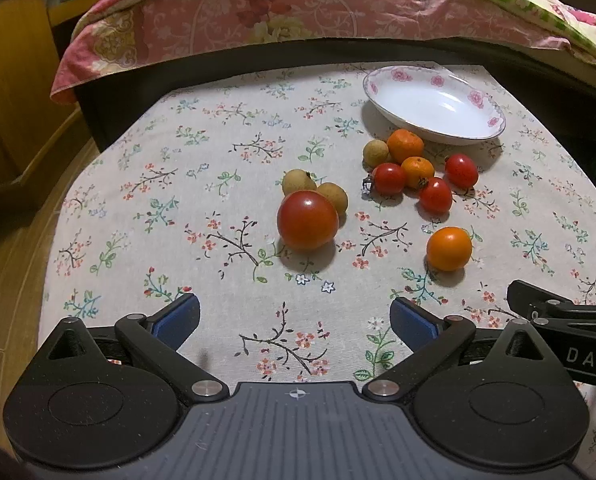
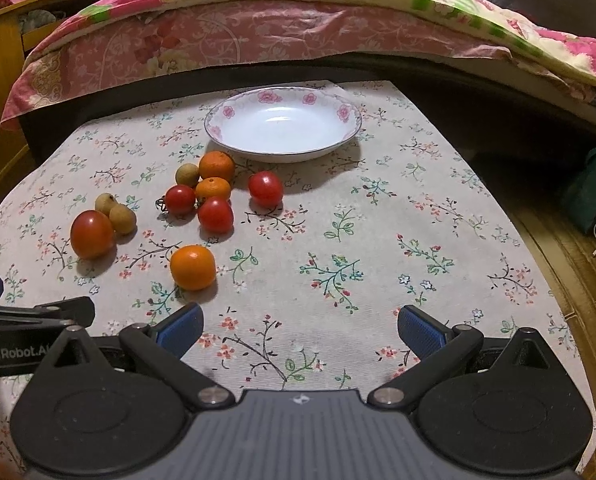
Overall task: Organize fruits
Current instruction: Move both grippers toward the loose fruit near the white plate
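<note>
Both my tongs, left gripper [image 1: 293, 320] and right gripper [image 2: 300, 322], hover spread wide, empty, above the tablecloth [image 2: 378, 240]; only right view catches a green bag [image 2: 590, 188].

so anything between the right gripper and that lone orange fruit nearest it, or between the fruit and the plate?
Nothing lies between the open right gripper and the lone orange fruit, only bare cloth. The straight line from there to the plate crosses the fruit cluster, so lift over it.
</note>
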`<action>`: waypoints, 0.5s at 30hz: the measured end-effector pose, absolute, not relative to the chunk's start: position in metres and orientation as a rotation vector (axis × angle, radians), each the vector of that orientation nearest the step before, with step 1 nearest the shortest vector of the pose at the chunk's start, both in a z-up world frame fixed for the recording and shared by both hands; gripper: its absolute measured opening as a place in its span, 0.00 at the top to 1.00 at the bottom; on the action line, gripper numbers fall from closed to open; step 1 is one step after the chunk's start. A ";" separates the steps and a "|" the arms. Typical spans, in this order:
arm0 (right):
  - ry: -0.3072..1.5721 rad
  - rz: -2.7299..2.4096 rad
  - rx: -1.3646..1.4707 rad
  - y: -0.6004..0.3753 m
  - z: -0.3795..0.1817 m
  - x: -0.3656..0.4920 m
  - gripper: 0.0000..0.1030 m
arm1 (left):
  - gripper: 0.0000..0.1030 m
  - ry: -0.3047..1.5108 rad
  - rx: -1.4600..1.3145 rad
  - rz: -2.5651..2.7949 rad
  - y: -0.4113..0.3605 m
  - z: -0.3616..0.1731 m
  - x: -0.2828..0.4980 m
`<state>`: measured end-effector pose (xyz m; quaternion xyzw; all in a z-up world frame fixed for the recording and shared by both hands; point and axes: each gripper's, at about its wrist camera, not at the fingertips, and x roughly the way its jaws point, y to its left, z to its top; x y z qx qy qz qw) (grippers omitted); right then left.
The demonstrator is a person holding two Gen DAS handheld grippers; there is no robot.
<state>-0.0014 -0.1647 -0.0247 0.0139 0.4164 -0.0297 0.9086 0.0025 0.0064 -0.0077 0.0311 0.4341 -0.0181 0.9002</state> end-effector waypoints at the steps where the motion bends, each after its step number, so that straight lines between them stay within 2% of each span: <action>1: 0.860 -0.060 0.030 -0.165 -0.025 -0.001 0.00 | 0.01 0.899 0.063 -0.038 0.007 -0.008 0.002; 15: 0.865 -0.057 0.033 -0.163 -0.027 0.000 0.00 | 0.02 0.900 0.063 -0.037 0.007 -0.008 0.002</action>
